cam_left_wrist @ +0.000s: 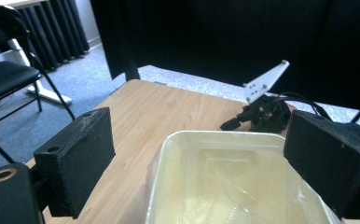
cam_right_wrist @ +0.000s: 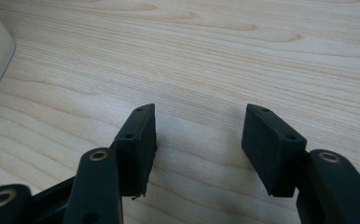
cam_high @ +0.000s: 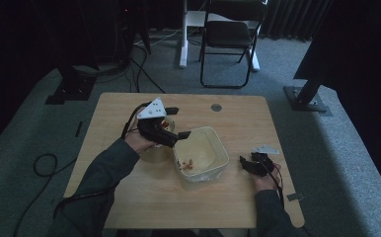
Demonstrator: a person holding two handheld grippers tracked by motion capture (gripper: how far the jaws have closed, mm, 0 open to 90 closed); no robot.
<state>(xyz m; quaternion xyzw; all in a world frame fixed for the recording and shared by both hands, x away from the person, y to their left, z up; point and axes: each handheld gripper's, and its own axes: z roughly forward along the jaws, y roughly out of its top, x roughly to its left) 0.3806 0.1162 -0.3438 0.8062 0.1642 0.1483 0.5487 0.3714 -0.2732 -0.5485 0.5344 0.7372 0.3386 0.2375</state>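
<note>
A cream plastic tub [cam_high: 213, 148] stands tilted at the middle of the wooden table [cam_high: 129, 207], with a few orange bits [cam_high: 188, 164] at its near left corner. My left gripper [cam_high: 177, 123] is open at the tub's far left corner. In the left gripper view, the left gripper [cam_left_wrist: 201, 135] has its jaws wide apart, with the tub's rim [cam_left_wrist: 215, 135] between and below them and a gap on the left side. The right gripper [cam_high: 244, 165] rests open on the table to the right of the tub. In its own view the right gripper [cam_right_wrist: 199, 121] has bare wood between its jaws.
A second pale container [cam_high: 154, 154] with orange pieces sits under my left hand, beside the tub. A round grommet [cam_high: 216, 107] marks the table's far edge. A black chair [cam_high: 228, 34] and dark stands are on the carpet beyond, and cables lie at the left.
</note>
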